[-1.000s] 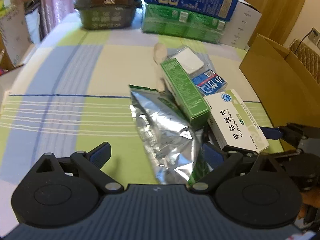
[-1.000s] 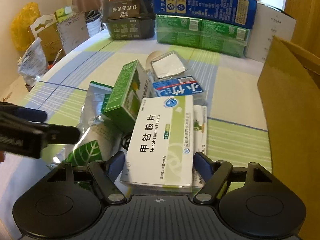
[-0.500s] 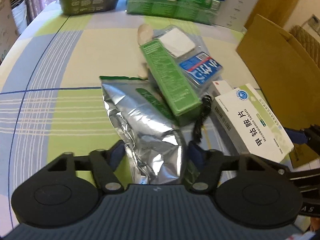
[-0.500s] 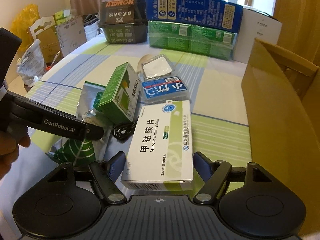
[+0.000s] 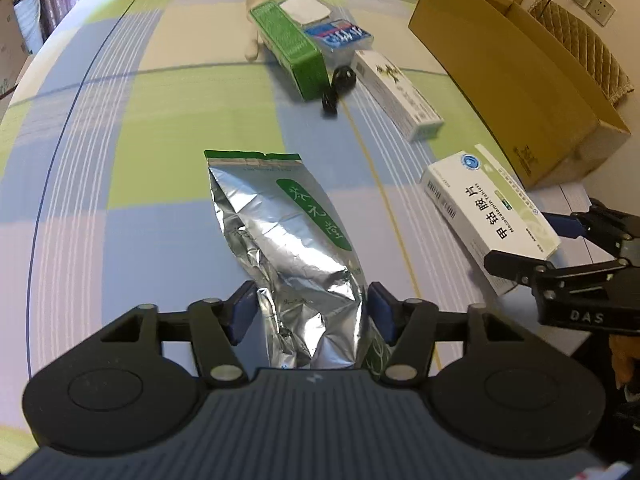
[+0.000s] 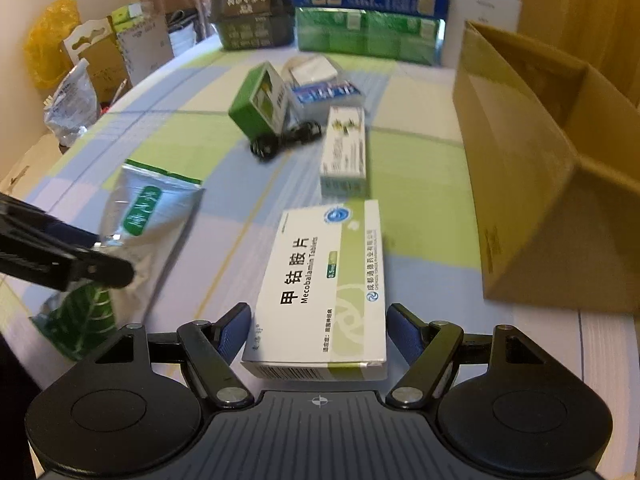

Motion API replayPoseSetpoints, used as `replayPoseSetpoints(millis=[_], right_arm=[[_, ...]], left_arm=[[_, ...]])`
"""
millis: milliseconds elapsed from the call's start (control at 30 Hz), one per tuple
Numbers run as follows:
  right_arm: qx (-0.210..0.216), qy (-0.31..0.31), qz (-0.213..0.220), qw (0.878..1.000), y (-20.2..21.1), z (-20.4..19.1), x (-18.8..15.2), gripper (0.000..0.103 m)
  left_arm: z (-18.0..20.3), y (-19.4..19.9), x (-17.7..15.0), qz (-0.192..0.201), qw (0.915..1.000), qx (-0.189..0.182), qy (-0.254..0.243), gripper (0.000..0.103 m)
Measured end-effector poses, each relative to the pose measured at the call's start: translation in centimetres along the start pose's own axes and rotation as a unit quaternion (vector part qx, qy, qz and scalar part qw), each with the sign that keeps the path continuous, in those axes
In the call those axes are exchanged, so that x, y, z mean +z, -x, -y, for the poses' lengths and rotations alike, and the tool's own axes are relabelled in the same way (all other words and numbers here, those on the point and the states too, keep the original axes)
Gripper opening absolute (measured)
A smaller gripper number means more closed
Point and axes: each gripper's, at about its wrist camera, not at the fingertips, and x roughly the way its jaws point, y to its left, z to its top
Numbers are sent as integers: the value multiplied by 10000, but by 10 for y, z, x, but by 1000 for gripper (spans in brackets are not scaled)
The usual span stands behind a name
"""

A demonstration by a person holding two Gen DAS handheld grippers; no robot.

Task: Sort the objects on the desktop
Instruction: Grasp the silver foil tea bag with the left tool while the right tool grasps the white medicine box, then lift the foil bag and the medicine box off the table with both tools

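Observation:
A crumpled silver foil pouch (image 5: 280,220) with a green label sticks out ahead of my left gripper (image 5: 310,314), which is shut on its near end. The pouch (image 6: 148,208) also shows at the left of the right wrist view, with a left finger (image 6: 100,270) across it. My right gripper (image 6: 320,330) is shut on a white and green medicine box (image 6: 324,272), a pad on each long side. From the left wrist view that box (image 5: 488,208) sits at the right, between the right gripper's fingers (image 5: 508,266).
An open cardboard box (image 6: 540,160) stands along the right. Further back on the checked cloth lie a green box (image 5: 288,44), a long white box (image 5: 396,92), a blue-labelled packet (image 5: 340,36) and a black cable (image 5: 340,84). Stacked cartons (image 6: 368,12) line the far edge.
Both grippers have drawn back from the pile. The left closed on the foil pouch and pulled it clear. The right carried the medicine box nearer, uncovering the long white box.

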Motion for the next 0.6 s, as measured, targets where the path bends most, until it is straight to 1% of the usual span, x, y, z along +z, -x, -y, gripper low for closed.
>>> replayPoseSetpoints(millis=[67,100,167,233,300,600], right_arm=[[-39,-65,-36,10000,0,1,-6,72],[-60,-85,-57,9999,0,2,-8,72],[-67,-121,-63,9999,-1,3,-9,73],[-70,-149,-31,9999,-1,5,-8,77],[-96,-176,-6,9998,-4,6,-6,81],[-70,-267,-16,9996,-19,8,1,82]], left_arm=[[0,3,-4,19,9999,45,117,64],[-1,3,-4,28,9998,73,187,68],[-2,3,-2,35,9995,128,302,71],[-2,-1,2,33,9991,200,367,75],[-1,-5,4,6,9990,249,364,76],[5,-23,12,-83,9987,442,230,76]])
